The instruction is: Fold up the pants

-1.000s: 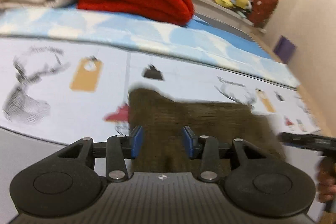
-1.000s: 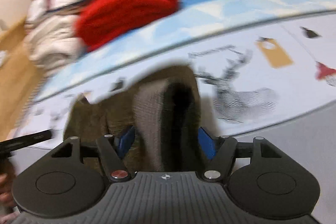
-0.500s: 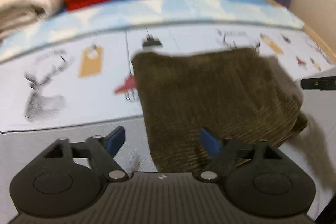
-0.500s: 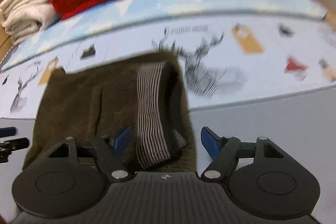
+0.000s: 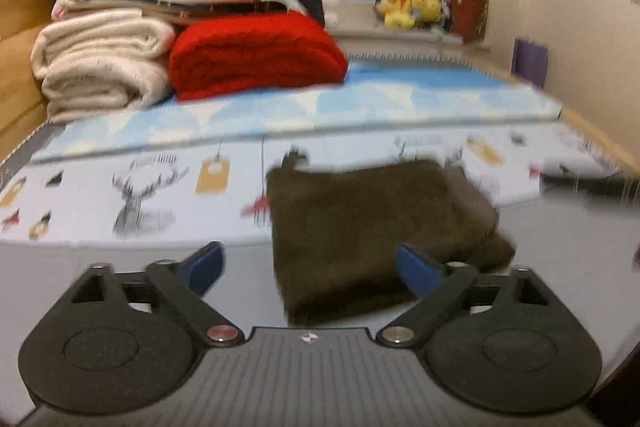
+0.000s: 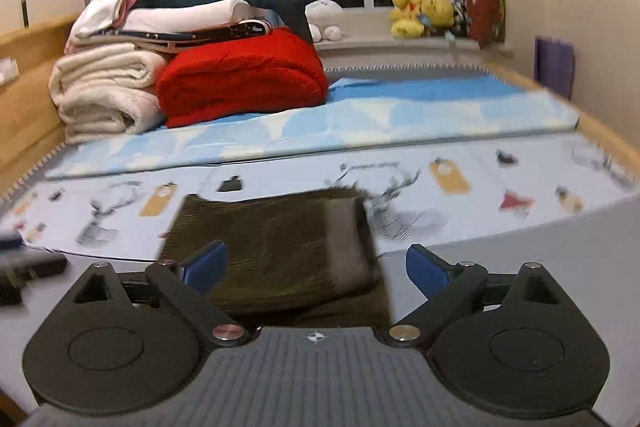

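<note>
My left gripper (image 5: 308,263) and right gripper (image 6: 316,265) have just been opening and now stand wide, nothing between their pads. The folded brown pants (image 5: 372,227) lie flat on the bed (image 5: 120,259), near me, ahead of both grippers.

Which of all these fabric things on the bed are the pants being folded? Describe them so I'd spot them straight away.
Start at the bed's far left corner, where a red blanket sits beside a cream blanket. Come forward over the blue mat to the pale sheet printed with deer. The pants lie there alone, a flat folded rectangle, the only dark olive-brown ribbed fabric, nearest the open grippers.
</note>
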{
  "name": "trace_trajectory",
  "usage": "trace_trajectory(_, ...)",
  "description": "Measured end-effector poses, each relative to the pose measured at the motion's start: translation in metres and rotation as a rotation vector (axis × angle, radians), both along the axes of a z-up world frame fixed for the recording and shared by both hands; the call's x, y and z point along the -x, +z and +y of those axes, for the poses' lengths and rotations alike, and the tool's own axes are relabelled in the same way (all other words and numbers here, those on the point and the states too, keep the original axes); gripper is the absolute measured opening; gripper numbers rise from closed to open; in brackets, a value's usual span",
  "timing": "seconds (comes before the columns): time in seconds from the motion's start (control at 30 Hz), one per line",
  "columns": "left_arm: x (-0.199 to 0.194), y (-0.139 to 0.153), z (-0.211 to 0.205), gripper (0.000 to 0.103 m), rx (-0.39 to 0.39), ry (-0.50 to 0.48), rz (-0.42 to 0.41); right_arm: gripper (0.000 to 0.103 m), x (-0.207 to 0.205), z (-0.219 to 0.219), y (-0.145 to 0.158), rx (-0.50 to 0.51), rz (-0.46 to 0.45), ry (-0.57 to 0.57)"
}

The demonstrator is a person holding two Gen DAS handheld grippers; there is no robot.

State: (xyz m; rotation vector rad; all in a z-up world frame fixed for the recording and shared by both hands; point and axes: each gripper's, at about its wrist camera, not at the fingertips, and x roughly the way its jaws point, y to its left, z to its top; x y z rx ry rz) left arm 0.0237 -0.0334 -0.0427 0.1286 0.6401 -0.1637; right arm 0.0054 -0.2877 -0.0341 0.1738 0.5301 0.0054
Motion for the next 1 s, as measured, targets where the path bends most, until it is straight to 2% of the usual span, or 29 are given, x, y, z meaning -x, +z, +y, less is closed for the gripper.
trace_trajectory(0.03,-0.002,-0.006,-0.004,0.102,-0.029,0.036,0.057,0.096,0.004,0.007,0.000,0.017,-0.019,0.000)
trace_trajectory(0.07,-0.003,-0.006,-0.005,0.102,-0.014,0.049,0.071,0.096,0.005,0.012,-0.001,0.038,-0.016,-0.006)
trace_trajectory(0.1,-0.003,-0.006,-0.005,0.102,0.008,0.045,0.061,0.096,0.004,0.015,-0.003,0.052,0.000,-0.016)
trace_trajectory(0.2,-0.008,-0.010,-0.010,0.102,-0.032,0.072,0.076,0.096,-0.001,0.018,-0.008,0.018,0.039,-0.015)
trace_trajectory(0.37,-0.013,-0.013,-0.010,0.102,0.030,0.091,0.113,0.096,-0.007,0.021,-0.015,0.012,0.075,-0.038)
trace_trajectory(0.6,-0.025,-0.025,-0.022,0.102,-0.017,0.074,0.104,0.096,-0.016,0.031,-0.019,0.071,0.127,-0.025)
trace_trajectory(0.83,-0.038,-0.033,-0.014,0.102,0.029,0.098,0.158,0.096,-0.020,0.029,-0.031,0.114,0.163,-0.008)
trace_trajectory(1.0,-0.044,-0.035,-0.010,0.102,0.060,0.113,0.185,0.096,-0.023,0.026,-0.033,0.109,0.169,-0.012)
